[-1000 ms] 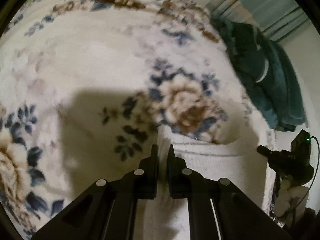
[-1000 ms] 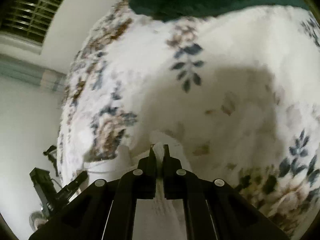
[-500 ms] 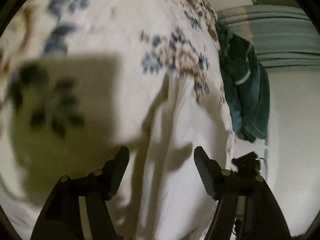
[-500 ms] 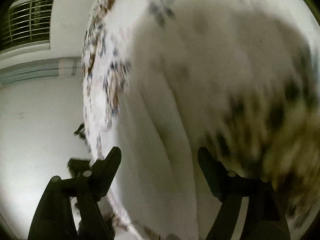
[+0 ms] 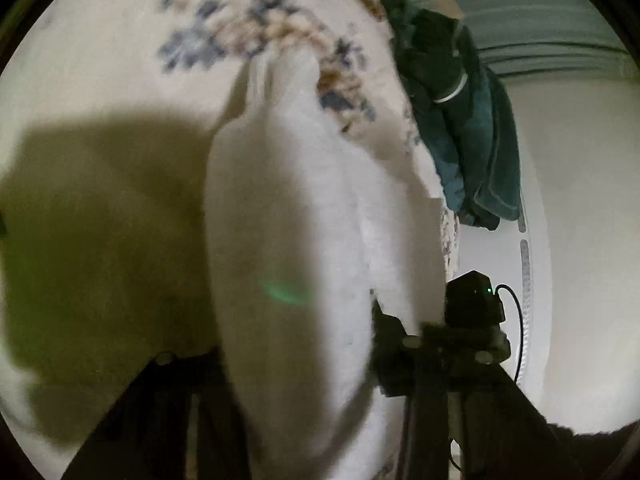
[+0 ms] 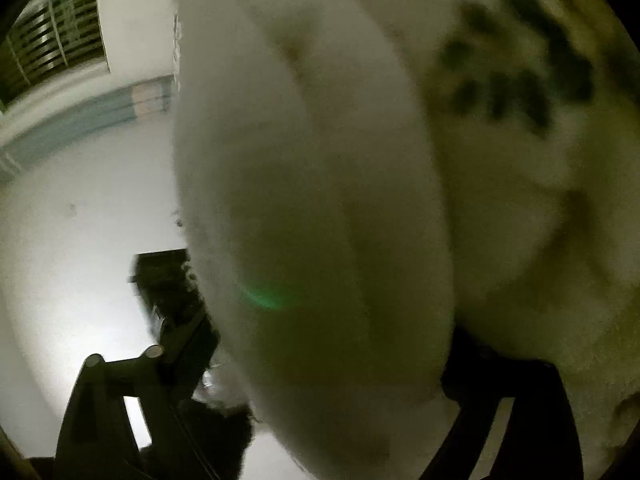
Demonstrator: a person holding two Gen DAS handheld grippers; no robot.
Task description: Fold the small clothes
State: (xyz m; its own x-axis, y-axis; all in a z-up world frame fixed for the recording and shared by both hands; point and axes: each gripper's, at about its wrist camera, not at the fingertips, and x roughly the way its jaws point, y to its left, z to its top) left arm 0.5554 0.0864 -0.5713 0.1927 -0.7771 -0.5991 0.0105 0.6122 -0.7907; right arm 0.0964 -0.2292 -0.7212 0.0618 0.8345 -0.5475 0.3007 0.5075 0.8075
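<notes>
A white knitted garment (image 5: 300, 200), folded into a thick long bundle, lies on a cream floral blanket (image 5: 100, 60). In the left wrist view my left gripper (image 5: 296, 348) has the near end of the bundle between its closing jaws; the cloth bulges over both fingertips and hides them. In the right wrist view the same white garment (image 6: 320, 200) fills the gap of my right gripper (image 6: 332, 360), whose jaws are also closing on it. Both views are blurred by motion.
A dark teal garment (image 5: 460, 120) is heaped at the blanket's far right edge. A black device with a green light (image 5: 476, 296) stands off the bed's edge, also seen as a black device (image 6: 168, 280). A barred window (image 6: 48, 52) and white walls lie beyond.
Both grippers opened from shut, dropped lower and moved in along the white bundle. Their jaws have since narrowed around its thick end, which now fills both views.
</notes>
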